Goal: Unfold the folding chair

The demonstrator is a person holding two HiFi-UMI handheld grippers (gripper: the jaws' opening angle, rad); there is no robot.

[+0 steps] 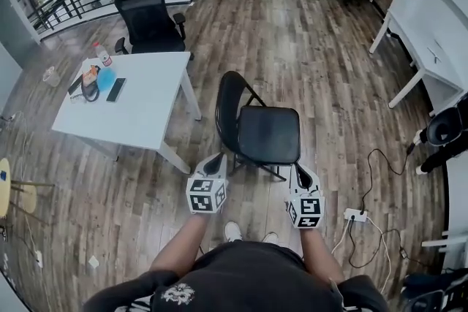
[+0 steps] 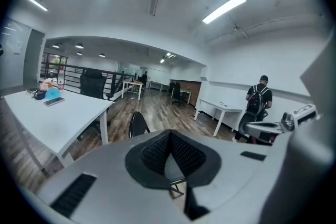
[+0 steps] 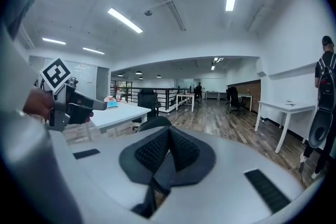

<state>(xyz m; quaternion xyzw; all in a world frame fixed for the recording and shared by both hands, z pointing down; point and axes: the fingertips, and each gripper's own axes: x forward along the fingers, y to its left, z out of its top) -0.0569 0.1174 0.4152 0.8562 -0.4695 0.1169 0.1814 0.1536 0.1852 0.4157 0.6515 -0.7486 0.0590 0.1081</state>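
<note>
Person wears a black short-sleeved shirt (image 1: 248,278) with a white emblem (image 1: 178,294) on the chest, and white shoes (image 1: 232,231). Left gripper (image 1: 214,164) and right gripper (image 1: 302,175) have pale grey, smooth, rounded shells. Each carries a cube (image 1: 206,194) of black-and-white square markers. The pads (image 2: 154,155) are black with a ribbed grid texture, set in a black collar. Black oblong slots (image 2: 73,194) are sunk in the grey shell either side.
</note>
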